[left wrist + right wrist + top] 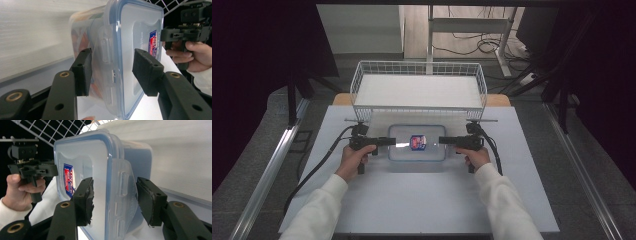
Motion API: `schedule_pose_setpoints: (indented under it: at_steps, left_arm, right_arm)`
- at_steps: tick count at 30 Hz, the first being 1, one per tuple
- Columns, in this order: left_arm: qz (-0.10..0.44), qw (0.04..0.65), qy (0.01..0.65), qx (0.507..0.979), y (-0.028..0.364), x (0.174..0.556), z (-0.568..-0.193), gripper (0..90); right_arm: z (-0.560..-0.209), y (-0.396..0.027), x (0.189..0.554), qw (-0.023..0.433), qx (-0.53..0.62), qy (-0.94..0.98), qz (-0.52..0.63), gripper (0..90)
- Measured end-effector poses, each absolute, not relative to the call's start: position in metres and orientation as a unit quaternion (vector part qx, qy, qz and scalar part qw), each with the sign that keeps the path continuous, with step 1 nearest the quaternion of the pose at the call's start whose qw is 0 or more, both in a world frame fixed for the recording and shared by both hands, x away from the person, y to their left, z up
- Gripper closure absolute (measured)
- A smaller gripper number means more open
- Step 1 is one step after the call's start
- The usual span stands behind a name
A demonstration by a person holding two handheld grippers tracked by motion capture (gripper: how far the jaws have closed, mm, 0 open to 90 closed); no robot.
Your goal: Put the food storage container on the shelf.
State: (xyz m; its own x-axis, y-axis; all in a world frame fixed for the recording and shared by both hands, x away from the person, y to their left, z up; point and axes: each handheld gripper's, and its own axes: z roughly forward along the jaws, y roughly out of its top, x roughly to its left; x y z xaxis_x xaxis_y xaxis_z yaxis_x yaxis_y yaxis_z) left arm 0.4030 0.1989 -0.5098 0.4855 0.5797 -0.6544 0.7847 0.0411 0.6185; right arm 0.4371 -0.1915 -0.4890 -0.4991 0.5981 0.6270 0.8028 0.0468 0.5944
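Note:
A clear plastic container (414,153) with a blue-rimmed lid and a red-and-blue label lies flat on the white table (422,200). My left gripper (394,142) reaches its left end from the side, and my right gripper (441,141) reaches its right end. In the left gripper view the jaws (111,72) straddle the latch edge of the container (130,30), one pad on the body and one at the lid, shut on it. In the right gripper view the jaws (113,201) clamp the opposite latch edge of the container (82,157) the same way. Something orange shows inside.
A white wire basket (419,64) stands on legs at the table's far edge, just behind the container. A person's white-sleeved forearms come in from the near edge. Dark floor, rails and cables surround the table.

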Motion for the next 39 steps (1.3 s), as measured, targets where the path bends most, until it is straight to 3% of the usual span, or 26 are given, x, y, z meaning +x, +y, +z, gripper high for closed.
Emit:
schedule_pose_setpoints:
  at_steps: [18,23,31,39]
  left_arm:
    - [-0.109,0.532,0.521,0.658,0.200,0.414,-0.521,47.2]
    - [-0.107,0.532,0.524,0.656,0.197,0.413,-0.522,41.3]
    - [-0.054,0.529,0.517,0.671,0.203,0.395,-0.504,34.5]
    - [-0.027,0.526,0.478,0.703,0.204,0.359,-0.492,32.0]
  right_arm:
    - [-0.499,-0.188,0.442,0.086,-0.542,-0.670,-0.500,47.0]
    - [-0.498,-0.183,0.439,0.087,-0.547,-0.667,-0.499,41.1]
    - [-0.484,-0.187,0.421,0.038,-0.541,-0.671,-0.506,35.4]
    - [-0.465,-0.199,0.394,-0.013,-0.503,-0.705,-0.500,36.9]
